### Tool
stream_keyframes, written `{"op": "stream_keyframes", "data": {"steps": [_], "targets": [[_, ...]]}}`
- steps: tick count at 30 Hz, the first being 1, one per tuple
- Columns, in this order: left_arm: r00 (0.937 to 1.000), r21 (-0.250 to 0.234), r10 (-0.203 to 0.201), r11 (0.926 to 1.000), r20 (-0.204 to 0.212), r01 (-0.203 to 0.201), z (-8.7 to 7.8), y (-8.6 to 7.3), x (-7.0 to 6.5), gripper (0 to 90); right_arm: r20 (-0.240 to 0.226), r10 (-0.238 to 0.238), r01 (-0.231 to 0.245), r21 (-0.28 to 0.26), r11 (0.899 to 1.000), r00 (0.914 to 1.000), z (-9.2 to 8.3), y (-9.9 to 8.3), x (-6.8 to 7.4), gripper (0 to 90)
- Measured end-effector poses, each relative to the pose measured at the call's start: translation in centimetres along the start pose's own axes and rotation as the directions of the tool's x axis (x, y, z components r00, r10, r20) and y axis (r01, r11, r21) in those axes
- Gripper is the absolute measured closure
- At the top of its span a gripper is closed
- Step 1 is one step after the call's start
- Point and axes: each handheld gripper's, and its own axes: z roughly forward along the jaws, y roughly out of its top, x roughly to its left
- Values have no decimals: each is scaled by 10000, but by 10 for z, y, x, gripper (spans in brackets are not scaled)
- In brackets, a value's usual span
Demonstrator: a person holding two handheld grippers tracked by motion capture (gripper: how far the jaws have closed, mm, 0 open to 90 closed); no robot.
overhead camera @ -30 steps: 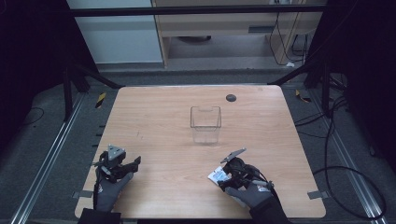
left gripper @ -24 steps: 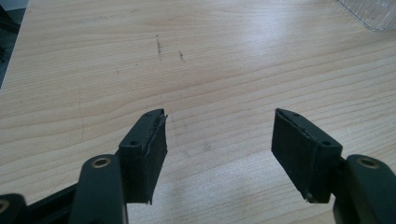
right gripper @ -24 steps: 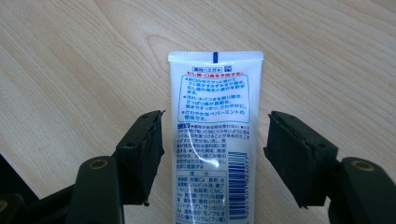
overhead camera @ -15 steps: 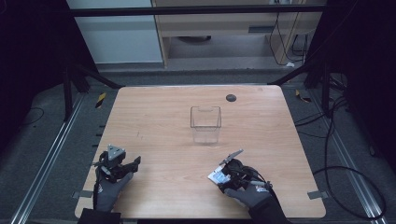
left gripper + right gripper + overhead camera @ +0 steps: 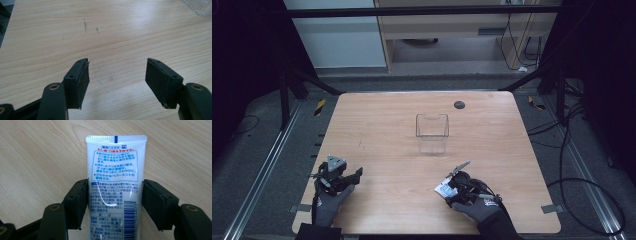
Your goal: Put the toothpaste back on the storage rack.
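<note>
From above, a gloved hand is holding the right gripper low over the near edge of the wooden counter, with a white tube lying at its jaws; a clear container is standing ahead of it, well apart. The left gripper is hovering at the near left. In the left gripper view, its jaws are standing wide apart over bare wood. In the right gripper view, the jaws are bracketing the tube at its flat sides, touching or nearly so, crimped end pointing away. Judging from this, a squeeze there could buckle the soft tube, letting it twist or slip.
</note>
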Motion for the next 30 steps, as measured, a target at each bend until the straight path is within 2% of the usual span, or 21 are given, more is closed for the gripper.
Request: {"op": "stream_keyframes", "data": {"steps": [6,9,16,20,23,24,30], "targets": [[10000,-13,-2,10000,10,2,0,0,0,346,34,51,-51,78,10000,10000,2,0,1,383],[10000,-10,14,10000,0,-14,0,0,0,346,130,-137,136,90,9999,9998,3,0,2,384],[10000,-8,14,10000,-7,-14,0,0,0,346,276,-143,140,120,9998,9995,3,0,4,409],[10000,-10,11,10000,-8,-11,0,0,0,346,235,-67,65,99,9999,9997,1,0,3,453],[10000,4,11,10000,-13,-11,0,0,0,346,257,-63,63,2,10000,9997,-3,1,4,544],[10000,4,11,10000,-13,-11,0,0,0,346,257,-63,63,2,10000,9997,-3,1,4,544],[10000,4,0,10000,4,0,0,0,0,346,-84,116,-115,18,9999,9999,-12,0,1,647]]}}
